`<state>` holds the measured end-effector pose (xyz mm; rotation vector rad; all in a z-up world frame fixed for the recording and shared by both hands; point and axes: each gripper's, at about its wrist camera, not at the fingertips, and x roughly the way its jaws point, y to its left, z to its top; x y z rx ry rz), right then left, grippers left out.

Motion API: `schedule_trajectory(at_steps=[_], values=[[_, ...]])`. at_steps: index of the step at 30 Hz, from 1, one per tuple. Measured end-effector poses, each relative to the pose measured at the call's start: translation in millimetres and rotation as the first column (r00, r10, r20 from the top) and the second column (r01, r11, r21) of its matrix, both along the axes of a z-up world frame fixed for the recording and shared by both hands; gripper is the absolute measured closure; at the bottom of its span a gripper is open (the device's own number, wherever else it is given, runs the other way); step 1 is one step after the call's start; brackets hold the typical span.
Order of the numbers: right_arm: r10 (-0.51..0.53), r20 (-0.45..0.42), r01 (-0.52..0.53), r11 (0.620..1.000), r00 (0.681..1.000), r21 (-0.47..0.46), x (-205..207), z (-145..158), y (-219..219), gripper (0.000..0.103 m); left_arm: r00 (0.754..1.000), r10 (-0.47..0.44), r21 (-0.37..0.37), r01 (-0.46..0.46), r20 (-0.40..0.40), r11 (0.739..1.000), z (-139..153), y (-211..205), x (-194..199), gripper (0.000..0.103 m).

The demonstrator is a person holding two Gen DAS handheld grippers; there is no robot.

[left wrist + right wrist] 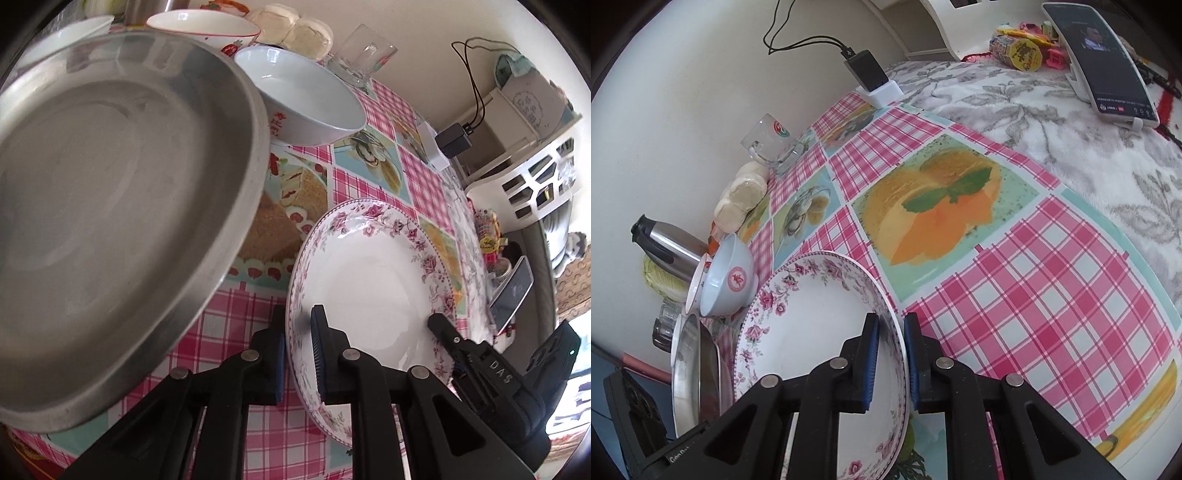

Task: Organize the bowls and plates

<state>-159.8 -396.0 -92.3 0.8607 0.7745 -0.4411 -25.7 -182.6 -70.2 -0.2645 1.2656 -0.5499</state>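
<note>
A white plate with a pink flower rim is held between both grippers above the checked tablecloth. My left gripper is shut on its near rim, blue pads on either side. My right gripper is shut on the opposite rim of the same plate; its black body shows in the left wrist view. A large steel dish sits close on the left. A pale blue bowl stands behind it, and a white bowl with strawberries further back.
A glass mug and round buns stand by the wall. A charger block, a phone on a stand and a steel flask are around. A white basket is off the table's far end.
</note>
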Motion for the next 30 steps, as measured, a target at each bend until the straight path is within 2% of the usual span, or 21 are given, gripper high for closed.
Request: schedule_trajectory(at_steps=[2, 7, 10, 21, 30], values=[[0.004, 0.002, -0.004, 1.000, 1.000, 0.000, 1, 1, 1, 0.089, 1.000, 0.004, -0.018, -0.005, -0.021, 1.000, 0, 3, 3, 0.092], [-0.020, 0.052, 0.016, 0.998, 0.998, 0.065, -6, -4, -5, 0.091, 0.999, -0.026, 0.018, 0.025, 0.029, 1.000, 8, -4, 0, 0.092], [-0.017, 0.037, 0.016, 0.999, 0.999, 0.034, -6, 1, -3, 0.092, 0.998, -0.039, 0.009, 0.039, 0.047, 0.999, 13, -5, -1, 0.092], [-0.051, 0.071, 0.047, 0.998, 0.996, 0.052, -15, 7, -8, 0.093, 0.994, -0.071, -0.007, 0.072, 0.084, 0.997, 20, -10, -2, 0.091], [-0.058, 0.145, 0.057, 0.998, 0.988, 0.007, -19, 27, -5, 0.093, 0.985, -0.090, -0.025, 0.095, 0.147, 0.995, 39, -6, -5, 0.091]])
